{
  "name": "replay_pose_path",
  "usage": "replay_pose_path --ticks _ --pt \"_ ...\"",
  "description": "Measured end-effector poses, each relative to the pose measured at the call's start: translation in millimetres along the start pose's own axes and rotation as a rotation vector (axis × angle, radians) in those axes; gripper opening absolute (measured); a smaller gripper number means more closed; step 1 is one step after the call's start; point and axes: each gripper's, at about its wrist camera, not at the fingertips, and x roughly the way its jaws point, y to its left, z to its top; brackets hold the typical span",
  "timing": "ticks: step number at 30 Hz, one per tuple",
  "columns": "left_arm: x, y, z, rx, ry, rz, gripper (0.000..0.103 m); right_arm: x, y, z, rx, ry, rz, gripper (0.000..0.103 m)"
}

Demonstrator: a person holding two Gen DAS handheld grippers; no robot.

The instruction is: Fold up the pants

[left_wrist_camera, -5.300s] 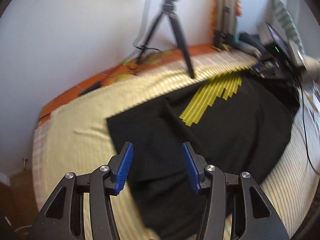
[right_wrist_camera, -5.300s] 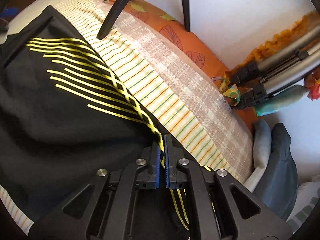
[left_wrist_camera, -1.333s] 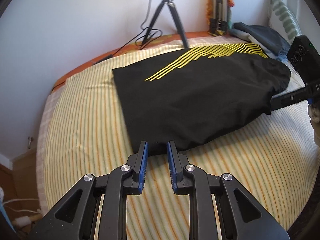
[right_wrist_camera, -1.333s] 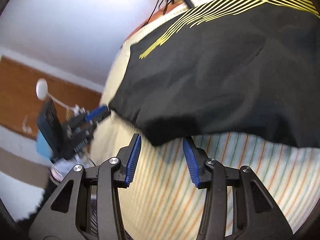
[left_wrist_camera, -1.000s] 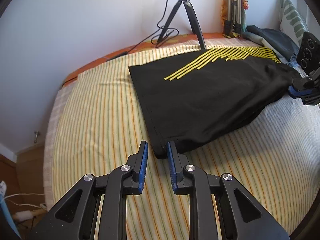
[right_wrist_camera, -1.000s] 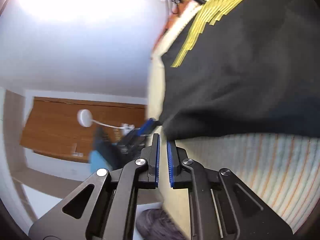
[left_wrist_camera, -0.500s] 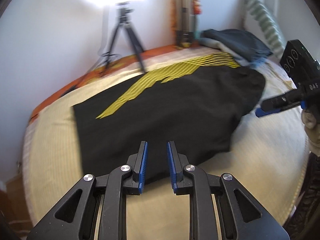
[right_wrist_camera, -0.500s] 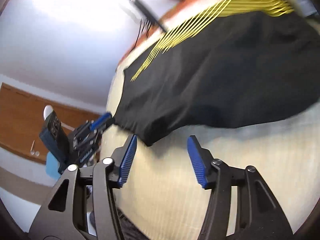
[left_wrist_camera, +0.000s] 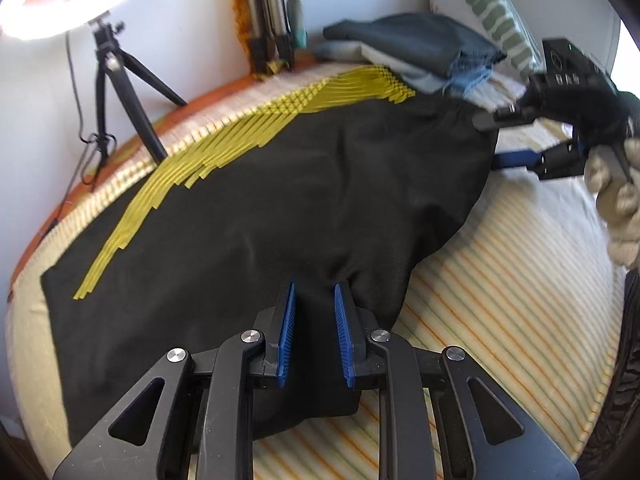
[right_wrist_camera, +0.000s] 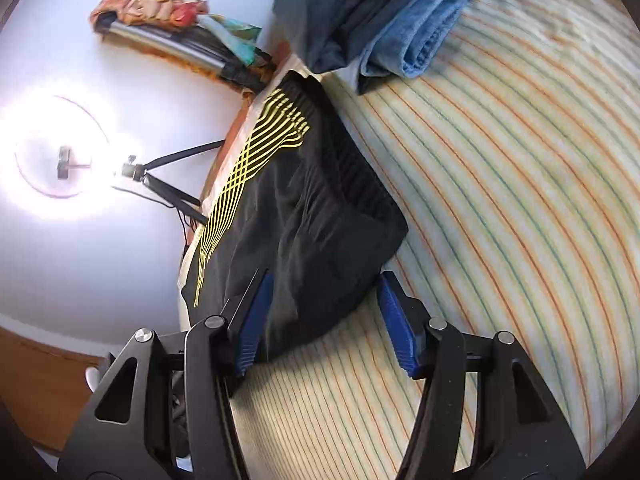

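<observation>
Black pants (left_wrist_camera: 280, 200) with yellow stripes lie spread on the striped bed (left_wrist_camera: 500, 300). My left gripper (left_wrist_camera: 315, 328) is open, its blue pads straddling a bunch of black cloth at the near edge. My right gripper (right_wrist_camera: 324, 320) is open wide around the waistband end of the pants (right_wrist_camera: 312, 216). In the left wrist view the right gripper (left_wrist_camera: 532, 136) sits at the far right end of the pants, held by a gloved hand.
A stack of folded clothes (left_wrist_camera: 424, 48) and a striped pillow (left_wrist_camera: 480, 12) lie at the bed's head. A tripod with a ring light (left_wrist_camera: 116, 76) stands by the wall. The folded clothes (right_wrist_camera: 380, 20) also show above the waistband.
My left gripper has moved in over the pants' near edge and opened slightly around the cloth. My right gripper has swung to the waistband end and stays open.
</observation>
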Motion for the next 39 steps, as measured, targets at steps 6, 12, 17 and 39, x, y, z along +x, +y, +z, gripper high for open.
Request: replay_pose_path --ticks 6,12,17,39 --pt "3 0 -1 0.021 0.001 -0.002 0.023 2 -7 -1 -0.016 -0.006 -0.077 0.018" --pt "-19 3 9 0.002 -0.056 0.021 0.027 -19 4 0 -0.123 0.002 -0.118 0.029" --pt "-41 -25 30 0.063 -0.131 -0.024 0.045 -47 26 9 -0.229 -0.075 -0.144 0.053" --pt "72 -182 119 0.323 0.016 -0.088 0.052 -74 29 99 -0.262 -0.06 -0.014 0.059"
